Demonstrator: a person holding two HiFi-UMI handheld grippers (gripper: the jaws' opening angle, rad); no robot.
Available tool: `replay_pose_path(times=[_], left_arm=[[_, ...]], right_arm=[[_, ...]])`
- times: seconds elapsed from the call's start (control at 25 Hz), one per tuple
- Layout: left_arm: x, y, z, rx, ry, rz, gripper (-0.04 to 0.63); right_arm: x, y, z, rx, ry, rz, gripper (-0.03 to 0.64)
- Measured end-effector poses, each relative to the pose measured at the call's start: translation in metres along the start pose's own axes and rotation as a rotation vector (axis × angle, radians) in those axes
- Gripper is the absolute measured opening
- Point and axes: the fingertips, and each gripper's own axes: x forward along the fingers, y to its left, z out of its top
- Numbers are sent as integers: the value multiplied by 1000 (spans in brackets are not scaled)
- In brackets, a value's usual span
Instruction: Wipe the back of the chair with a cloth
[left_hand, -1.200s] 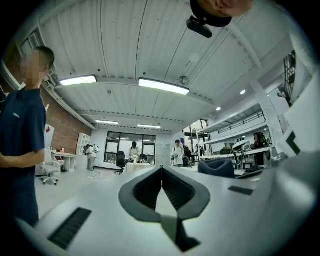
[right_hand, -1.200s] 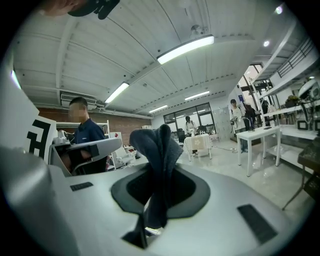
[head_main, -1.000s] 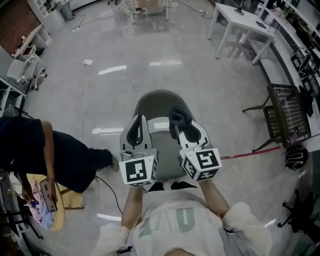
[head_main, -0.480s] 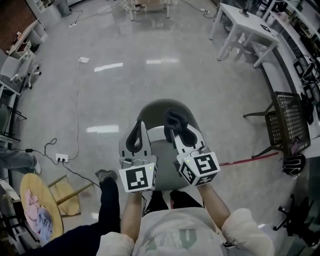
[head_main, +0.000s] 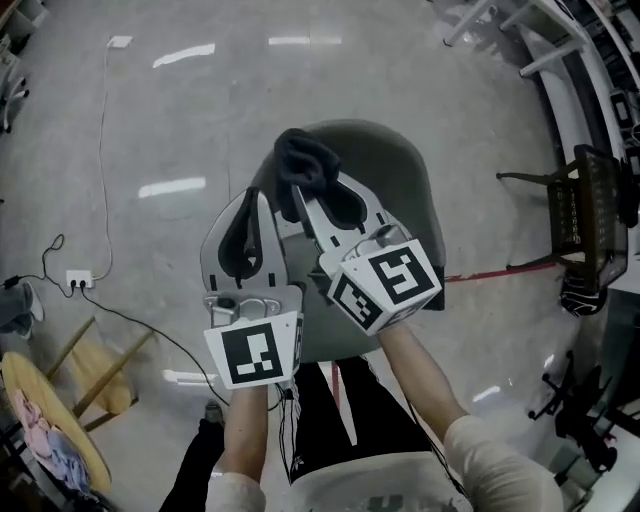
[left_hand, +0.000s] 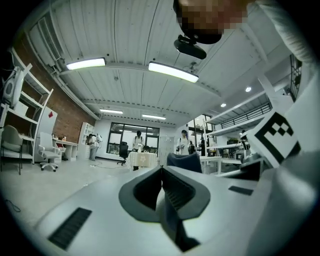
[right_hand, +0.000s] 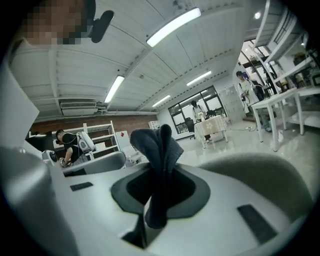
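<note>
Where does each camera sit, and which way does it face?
Head view: on the person's head, looking down at the chair; both forearms show.
Left gripper view: on the left gripper, looking along its shut, empty jaws across the room.
Right gripper view: on the right gripper, looking along jaws shut on the cloth.
All three show the cloth.

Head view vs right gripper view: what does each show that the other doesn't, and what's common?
Head view only: the floor from above, with a power strip and its cable, a red floor line, a black mesh chair and the person's forearms.
Right gripper view only: ceiling light strips, people standing far off, and a person by shelves at left.
Both: the right gripper shut on the dark cloth, with the grey chair beyond it.
</note>
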Motion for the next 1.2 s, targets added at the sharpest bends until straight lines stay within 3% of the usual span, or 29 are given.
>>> replay_pose_path(times=[0.36,0.76,1.2], left_arm=[[-7,31,-69,11,78,56,15],[-4,33,-100,-15,126,61,15],[8,17,-100,29,133,15,15]], right_arm=[[46,-9,-67,9,60,23,58],[62,-19,-74,-47,74,-12,58],[46,-47,-59,-65,63,-118,58]])
